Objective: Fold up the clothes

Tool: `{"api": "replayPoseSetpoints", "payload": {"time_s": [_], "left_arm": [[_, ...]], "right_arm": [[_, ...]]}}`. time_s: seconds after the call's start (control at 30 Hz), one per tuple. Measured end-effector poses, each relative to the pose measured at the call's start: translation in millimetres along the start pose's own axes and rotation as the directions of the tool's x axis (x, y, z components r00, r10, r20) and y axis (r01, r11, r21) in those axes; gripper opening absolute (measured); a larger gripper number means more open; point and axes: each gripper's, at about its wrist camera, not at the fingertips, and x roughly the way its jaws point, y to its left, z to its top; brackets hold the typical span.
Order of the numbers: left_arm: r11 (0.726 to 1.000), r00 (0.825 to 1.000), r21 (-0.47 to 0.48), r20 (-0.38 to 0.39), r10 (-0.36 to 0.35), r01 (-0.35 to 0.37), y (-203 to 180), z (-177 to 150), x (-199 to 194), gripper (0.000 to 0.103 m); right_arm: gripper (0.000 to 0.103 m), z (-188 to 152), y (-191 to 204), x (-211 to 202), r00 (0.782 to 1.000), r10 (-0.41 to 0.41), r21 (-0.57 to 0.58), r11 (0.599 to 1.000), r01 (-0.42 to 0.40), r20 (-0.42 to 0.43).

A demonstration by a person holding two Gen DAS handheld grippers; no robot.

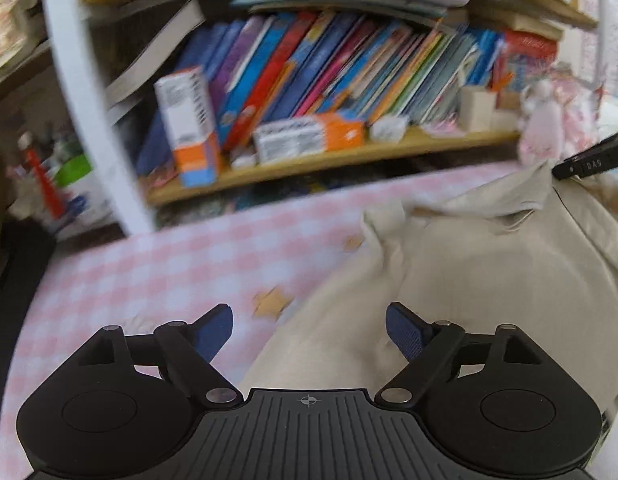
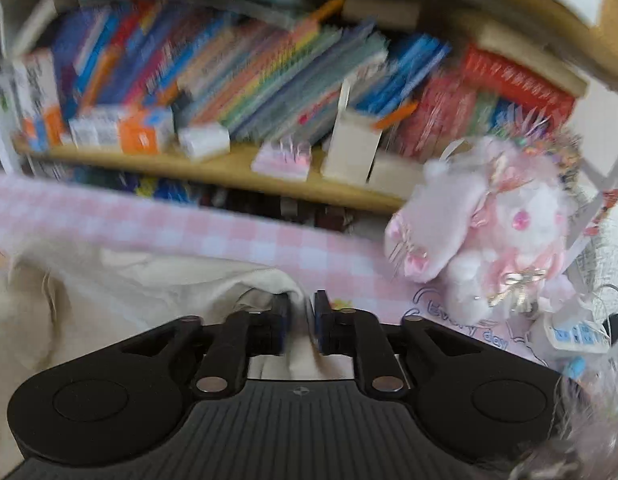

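Jaws on your left gripper [image 1: 309,330] stand wide apart, blue pads clear of everything, nothing between them; below them sit the near left edge of the cream cotton garment [image 1: 469,280] and the pink-and-white checked tablecloth [image 1: 149,264]. Your right gripper [image 2: 301,320] has its jaws narrow, only a slim gap, with a fold of that cream cloth [image 2: 149,280] bunched between the pads; whether the pads actually press on it you cannot tell, the frame is blurred. The garment lies rumpled on the tablecloth, spreading right of your left gripper and left of your right one, its far edge crumpled up. Far side: a wooden bookshelf [image 1: 329,160] packed with leaning colourful books [image 1: 329,68], and an orange-and-white carton [image 1: 189,124] standing at its left. A fluffy pink-and-white plush toy [image 2: 489,232] sits on the cloth at far right, near the right gripper, apart from the garment.
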Motion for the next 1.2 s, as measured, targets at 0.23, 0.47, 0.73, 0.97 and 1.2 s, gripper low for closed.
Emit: {"api": "replayPoseSetpoints", "payload": {"time_s": [0.23,0.47,0.73,0.97,1.2], "left_arm": [[0.999,0.998,0.005,-0.048,0.041,-0.041,7.8,-29.9,-4.6,0.086],[0.999,0.997,-0.021,-0.062,0.047,-0.048,6.8,-35.1,6.2,0.086],[0.999,0.999,0.026,0.007,-0.047,0.047,-23.8,-32.8,-1.6,0.078],[0.991,0.997,0.119,-0.042,-0.060,0.064,-53.8,-25.5,28.1,0.065],[0.984,0.993,0.133,-0.009,-0.121,0.121,-68.3,-9.7,40.7,0.003]], "right_arm": [[0.052,-17.9,8.9,-6.7,0.999,-0.001,-0.033,0.999,0.002,0.033],[0.061,-67.5,43.0,-60.4,0.983,0.177,-0.044,0.984,-0.174,0.056],[0.061,-123.3,67.4,-70.3,0.978,0.203,0.001,0.979,-0.204,-0.043],[0.061,-135.1,68.1,-74.3,0.982,0.179,0.025,0.984,-0.178,-0.060],[0.060,-141.0,54.8,-98.7,0.988,0.150,0.063,0.987,-0.147,-0.036]]}}
